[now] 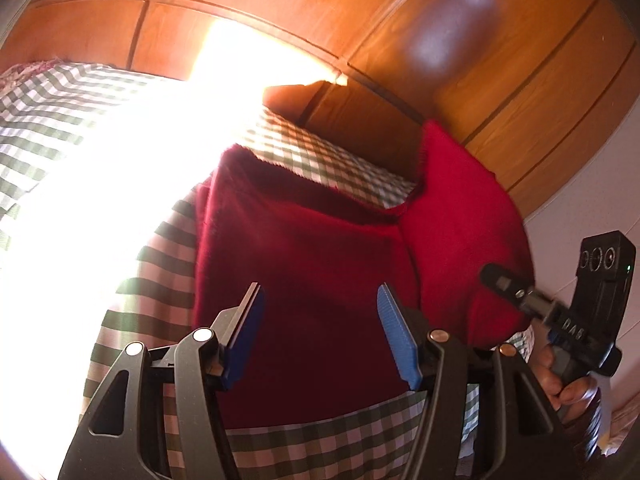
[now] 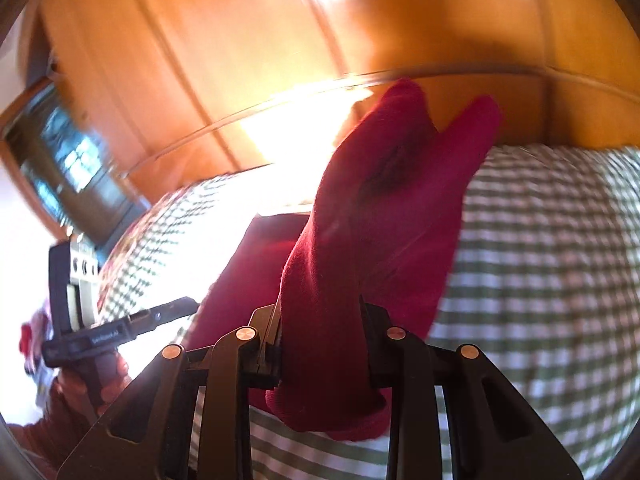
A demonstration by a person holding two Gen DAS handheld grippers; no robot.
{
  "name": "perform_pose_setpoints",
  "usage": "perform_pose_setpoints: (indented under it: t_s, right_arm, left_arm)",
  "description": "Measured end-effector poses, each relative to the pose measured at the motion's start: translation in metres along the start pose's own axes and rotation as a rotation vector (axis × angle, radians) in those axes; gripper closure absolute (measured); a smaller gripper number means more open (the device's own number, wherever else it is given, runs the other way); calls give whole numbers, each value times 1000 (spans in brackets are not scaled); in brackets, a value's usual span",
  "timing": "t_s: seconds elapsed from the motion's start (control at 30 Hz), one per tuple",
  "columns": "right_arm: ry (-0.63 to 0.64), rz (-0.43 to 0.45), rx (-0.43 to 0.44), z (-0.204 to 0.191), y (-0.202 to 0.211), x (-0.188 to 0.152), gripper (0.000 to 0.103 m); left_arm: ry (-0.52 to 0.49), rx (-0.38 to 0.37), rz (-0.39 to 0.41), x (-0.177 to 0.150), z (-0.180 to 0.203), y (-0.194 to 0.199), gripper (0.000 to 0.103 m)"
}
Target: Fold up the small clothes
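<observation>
A dark red garment [image 1: 320, 256] lies on a green-and-white checked bedspread [image 1: 52, 104]. Its right part is lifted and folds over toward the middle. My left gripper [image 1: 320, 308] is open just above the flat part of the garment, blue pads [image 1: 250, 320] apart and empty. My right gripper [image 2: 320, 320] is shut on the red garment [image 2: 380, 200], holding a bunched fold that rises above the bed. The right gripper also shows at the right of the left wrist view [image 1: 520, 292], at the garment's edge.
A wooden headboard or wardrobe panel [image 1: 280, 12] stands behind the bed. Strong sunlight washes out the left half of the bedspread [image 1: 100, 200]. The left gripper and the hand holding it show in the right wrist view [image 2: 100, 332]. The checked bedspread [image 2: 560, 260] stretches right.
</observation>
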State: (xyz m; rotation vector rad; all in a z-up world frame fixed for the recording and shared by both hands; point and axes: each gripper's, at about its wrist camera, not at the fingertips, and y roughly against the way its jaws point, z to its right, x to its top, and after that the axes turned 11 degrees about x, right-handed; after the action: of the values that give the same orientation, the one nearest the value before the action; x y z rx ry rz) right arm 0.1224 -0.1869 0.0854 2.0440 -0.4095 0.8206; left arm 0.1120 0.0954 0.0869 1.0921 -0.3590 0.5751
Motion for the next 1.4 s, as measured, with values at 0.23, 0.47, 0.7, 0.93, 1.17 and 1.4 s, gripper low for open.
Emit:
perform_pose_setpoints:
  t_s: [0.23,0.47,0.7,0.93,1.17,1.4]
  right_arm:
    - [189,-200,0,-61,-89,-23,76]
    - [266,-229,70,-77,-104,-50,46]
    - [188,-169,177,-55,-49,-60,44]
    - [33,-88,81,2,7,-83,45]
    - [94,-128,57,-14,-25,-82,56]
    - [147,-195,66,-42,-55,-100,56]
  left_arm:
    - [116,-108,-11,7,-38,11,44]
    - [205,-198,-116,-1,-49,-9,34]
    - [207,-197,-190,3,-32,-31,28]
    - [167,-128,-247,16,-8,-51,28]
    - [42,66,-217,26,17,-54,82]
    - [5,212,-171,14,-15,-44,74]
